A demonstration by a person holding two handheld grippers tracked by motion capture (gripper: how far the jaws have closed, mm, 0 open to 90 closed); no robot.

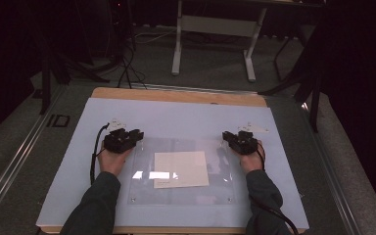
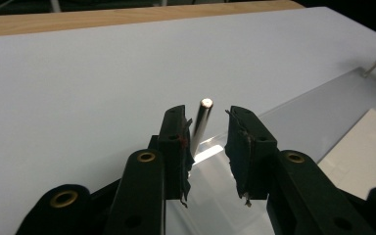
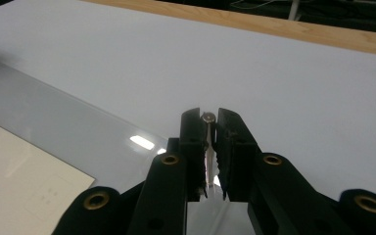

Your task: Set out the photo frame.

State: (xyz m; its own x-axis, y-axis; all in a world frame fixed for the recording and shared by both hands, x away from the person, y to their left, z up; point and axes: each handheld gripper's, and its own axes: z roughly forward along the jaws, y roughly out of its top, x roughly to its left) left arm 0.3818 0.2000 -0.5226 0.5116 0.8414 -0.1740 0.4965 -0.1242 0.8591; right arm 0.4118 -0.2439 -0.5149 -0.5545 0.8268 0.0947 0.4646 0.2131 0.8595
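High view shows a clear plate (image 1: pixel 181 171) lying flat on the white sheet of the bench (image 1: pixel 186 117), a cream paper (image 1: pixel 181 169) under it, with the left claw (image 1: pixel 136 134) and right claw (image 1: pixel 227 137) at its 2 far corners. The right claw (image 3: pixel 209 128) is pressed onto the metal pin (image 3: pixel 208 117) there, while the left claw (image 2: pixel 204 127) stands spread around its own pin (image 2: pixel 201 122), pads not pressing. My judgement: centre that pin between the pads, close squarely, and keep both hands level so the plate does not skew.

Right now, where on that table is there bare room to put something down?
The white board is bare behind the clear sheet, up to the wooden edge, and along its outer sides. Crowded: the sheet's far corners, where each tool meets a metal pin.
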